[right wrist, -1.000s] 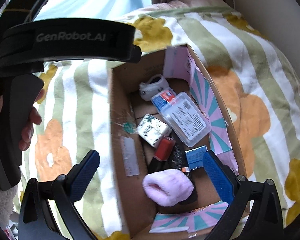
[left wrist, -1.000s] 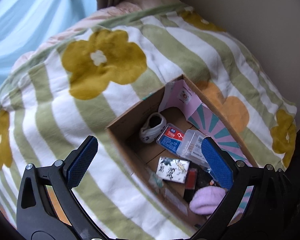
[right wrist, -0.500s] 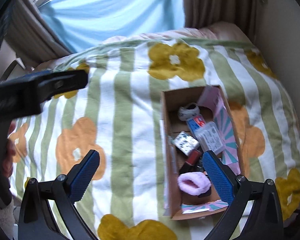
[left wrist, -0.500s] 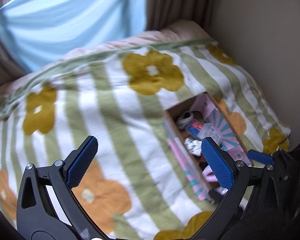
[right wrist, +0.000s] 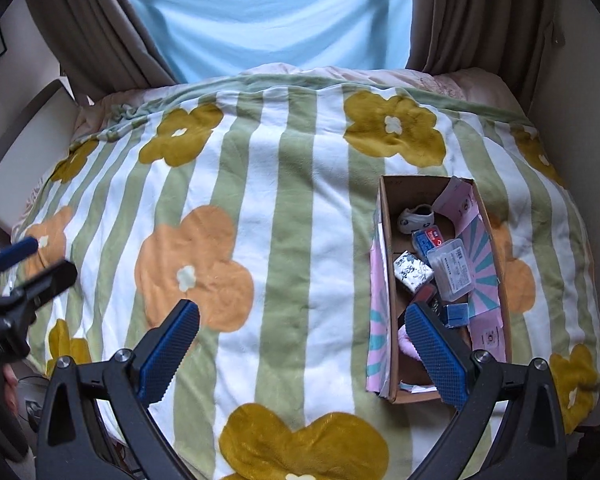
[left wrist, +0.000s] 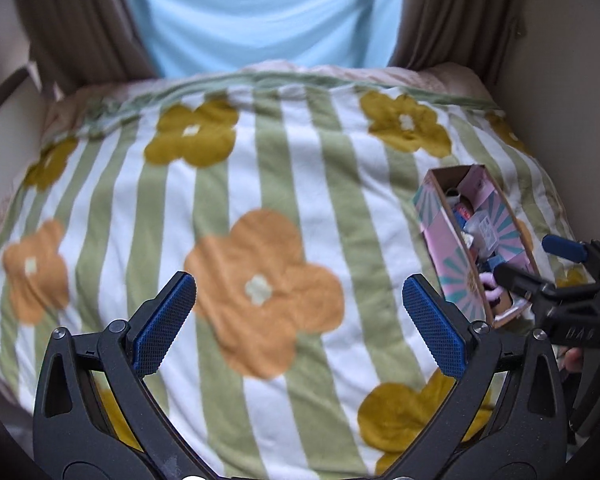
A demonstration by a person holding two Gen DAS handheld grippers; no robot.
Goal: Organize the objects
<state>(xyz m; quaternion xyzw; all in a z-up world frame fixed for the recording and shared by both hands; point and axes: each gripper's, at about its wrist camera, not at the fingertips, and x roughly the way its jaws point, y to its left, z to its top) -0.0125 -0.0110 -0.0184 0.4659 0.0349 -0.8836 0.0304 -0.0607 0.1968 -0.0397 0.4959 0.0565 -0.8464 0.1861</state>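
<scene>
An open cardboard box (right wrist: 387, 240) with pink and teal patterned sides (left wrist: 444, 240) lies on the right of a flowered, green-striped blanket (right wrist: 284, 208). In it are a white sock (right wrist: 416, 217), a red and blue pack (right wrist: 429, 239), a clear plastic case (right wrist: 454, 268), a patterned tissue pack (right wrist: 412, 272), a small blue box (right wrist: 458, 314) and a fluffy pink item (right wrist: 405, 344). My right gripper (right wrist: 300, 320) hangs open and empty, above the blanket left of the box. My left gripper (left wrist: 296, 300) is open and empty too, over the orange flower.
The bed (left wrist: 260, 76) fills the space between a beige wall (left wrist: 572, 120) on the right and furniture on the left. Brown curtains (right wrist: 472, 16) and a light blue sheet (right wrist: 268, 12) hang behind it. Each gripper shows at the edge of the other's view.
Both grippers have drawn back and up from the box, which filled the views a second ago and now looks small at the right. Nothing was picked up.
</scene>
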